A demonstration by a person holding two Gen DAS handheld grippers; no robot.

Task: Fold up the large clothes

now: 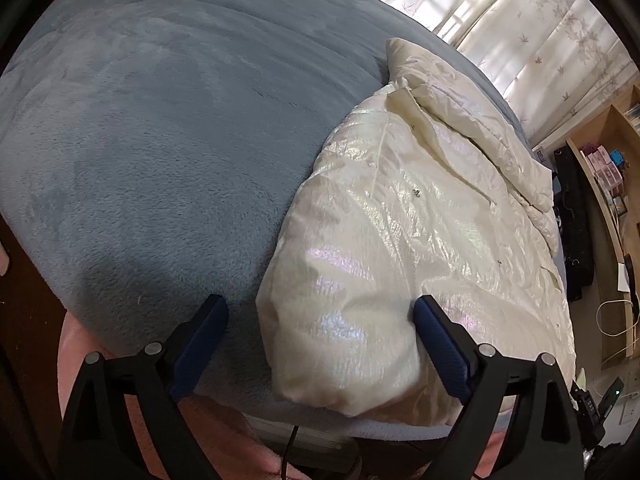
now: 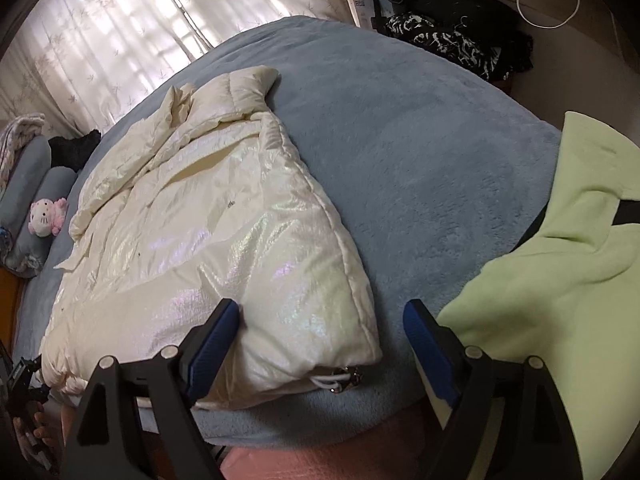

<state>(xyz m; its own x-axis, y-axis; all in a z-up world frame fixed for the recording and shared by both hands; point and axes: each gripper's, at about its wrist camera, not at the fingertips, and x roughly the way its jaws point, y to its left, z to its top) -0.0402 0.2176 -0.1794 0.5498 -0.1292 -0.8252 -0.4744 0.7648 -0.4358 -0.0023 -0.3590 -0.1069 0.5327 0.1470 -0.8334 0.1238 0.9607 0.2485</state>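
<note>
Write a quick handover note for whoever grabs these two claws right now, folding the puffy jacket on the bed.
Left claw: open, holding nothing, one near corner of the jacket between its fingers.
Right claw: open, holding nothing, the other near corner, the one with the drawstring, between its fingers.
Jacket: cream, lying on the grey bed cover, near hem at the bed edge, sleeves laid in over the body.
Green garment: beside it, untouched.
Done: sleeves folded in.
Left: probably grip both corners, fold hem toward collar, then the green one.

The jacket [image 1: 400,248] is glossy, crinkled, pearly cream cloth. The blanket [image 1: 160,140] beneath is matt, plush grey-blue fleece. The green garment [image 2: 560,272] looks soft, matt fleece.
</note>
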